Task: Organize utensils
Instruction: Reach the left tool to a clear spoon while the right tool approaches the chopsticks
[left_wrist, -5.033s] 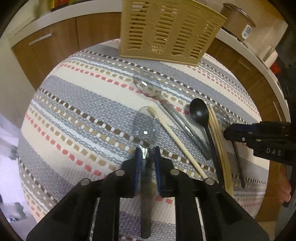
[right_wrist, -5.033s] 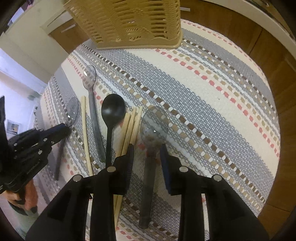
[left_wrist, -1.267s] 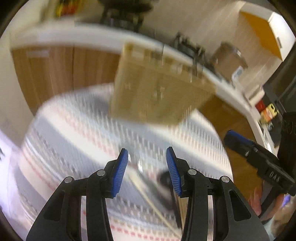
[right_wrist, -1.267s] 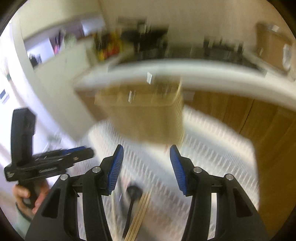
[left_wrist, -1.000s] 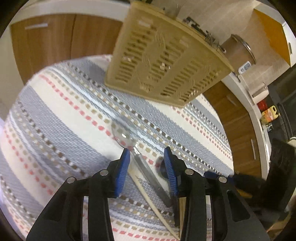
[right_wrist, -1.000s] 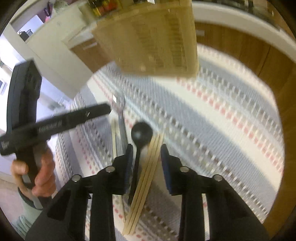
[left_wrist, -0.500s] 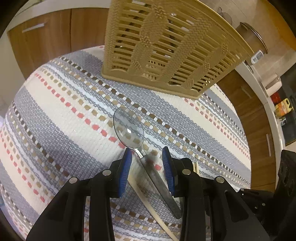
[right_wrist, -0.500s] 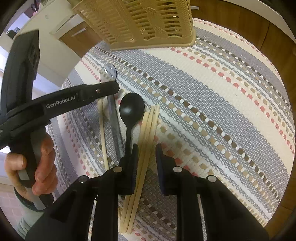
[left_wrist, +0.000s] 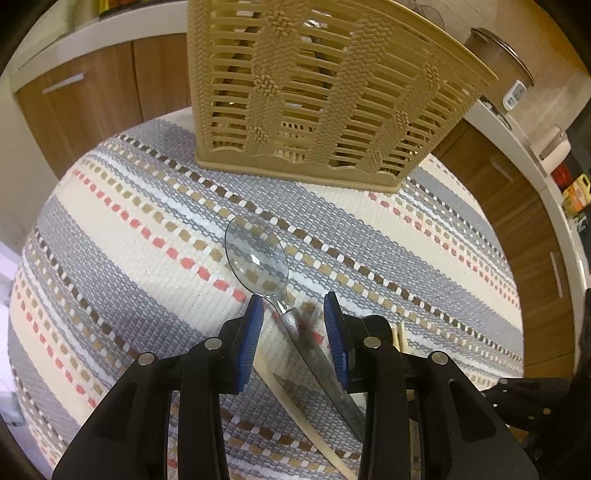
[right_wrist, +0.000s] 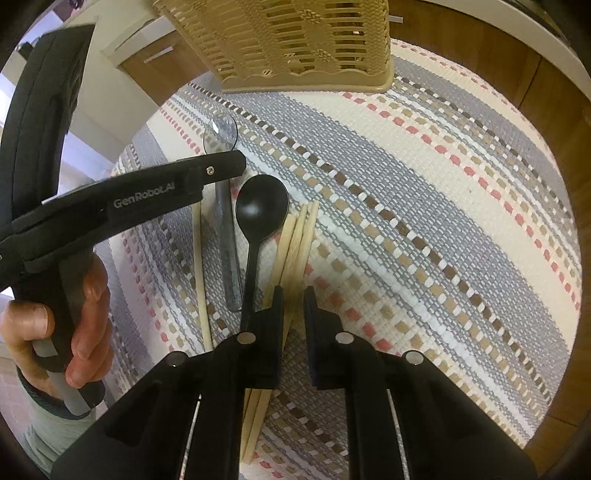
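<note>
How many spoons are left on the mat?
2. A clear spoon lies between the open left tongs; the black spoon lies right of it, beside the chopsticks. Others may be hidden under the tongs or inside the basket.

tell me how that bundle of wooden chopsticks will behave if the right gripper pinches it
The loose bundle of wooden chopsticks would probably splay or slip apart, since its tips already fan out. Each thin stick looks stiff and light. The right gripper straddles only some, so a few may stay on the striped woven mat.
</note>
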